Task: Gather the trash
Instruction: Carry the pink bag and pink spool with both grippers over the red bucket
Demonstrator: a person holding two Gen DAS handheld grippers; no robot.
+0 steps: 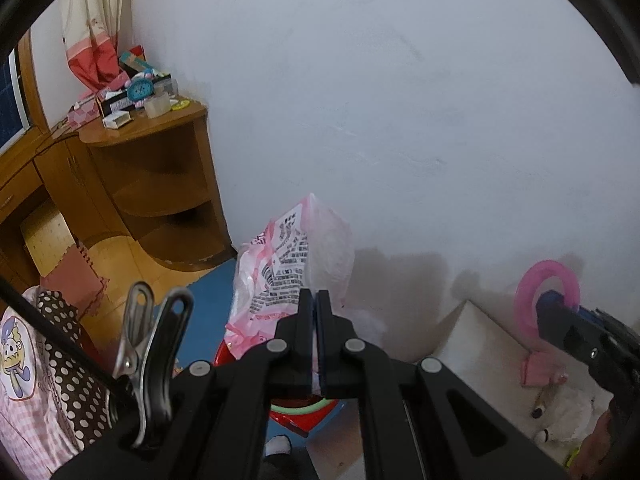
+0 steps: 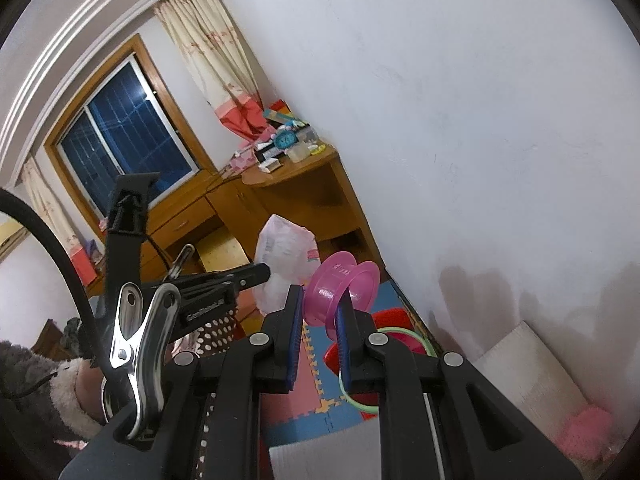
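My left gripper (image 1: 315,300) is shut on a pink-and-white printed plastic bag (image 1: 292,264) and holds it up in the air. The bag also shows in the right wrist view (image 2: 286,256), with the left gripper (image 2: 260,270) at its edge. My right gripper (image 2: 320,306) is shut on a pink plastic spool (image 2: 340,284), one flange between the pads. The spool shows at the right of the left wrist view (image 1: 546,296), held by the right gripper (image 1: 548,308). A red bin (image 2: 390,330) with a green rim sits on the floor below; it also shows in the left wrist view (image 1: 296,412).
A wooden desk with corner shelves (image 1: 160,168) holds clutter including a blue clock (image 1: 138,90). A white board (image 1: 480,344) leans by the wall, with a white plush toy (image 1: 560,408) beside it. Coloured foam mats (image 2: 316,384) cover the floor. A white wall is straight ahead.
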